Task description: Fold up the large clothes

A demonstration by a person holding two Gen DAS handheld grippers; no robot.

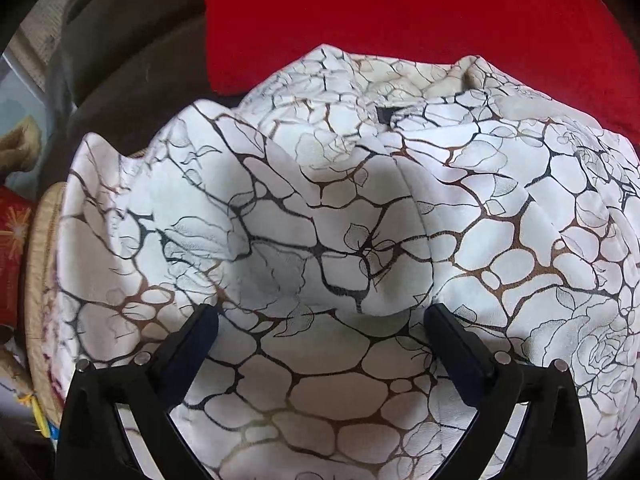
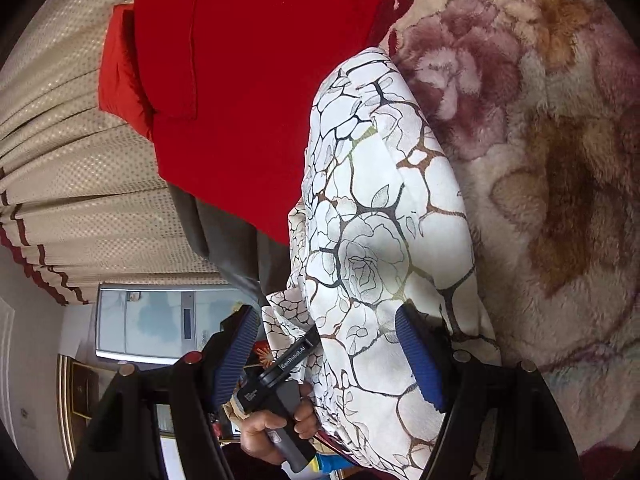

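Note:
A large white garment [image 1: 340,220] with a black and brown cracked-stone and rose print lies rumpled in the left wrist view. My left gripper [image 1: 320,320] is open, its two black fingers spread over the cloth, nothing pinched. In the right wrist view the same garment [image 2: 380,220] hangs in a long folded strip and passes between the blue-padded fingers. My right gripper [image 2: 328,344] is open around the cloth. The left gripper's handle [image 2: 280,392], held by a hand, shows below the cloth.
A red blanket [image 1: 400,20] lies behind the garment. A plush floral blanket [image 2: 540,160] covers the right side. Beige curtains [image 2: 80,160], a window [image 2: 152,324] and a dark grey cushion [image 1: 132,60] stand at the left.

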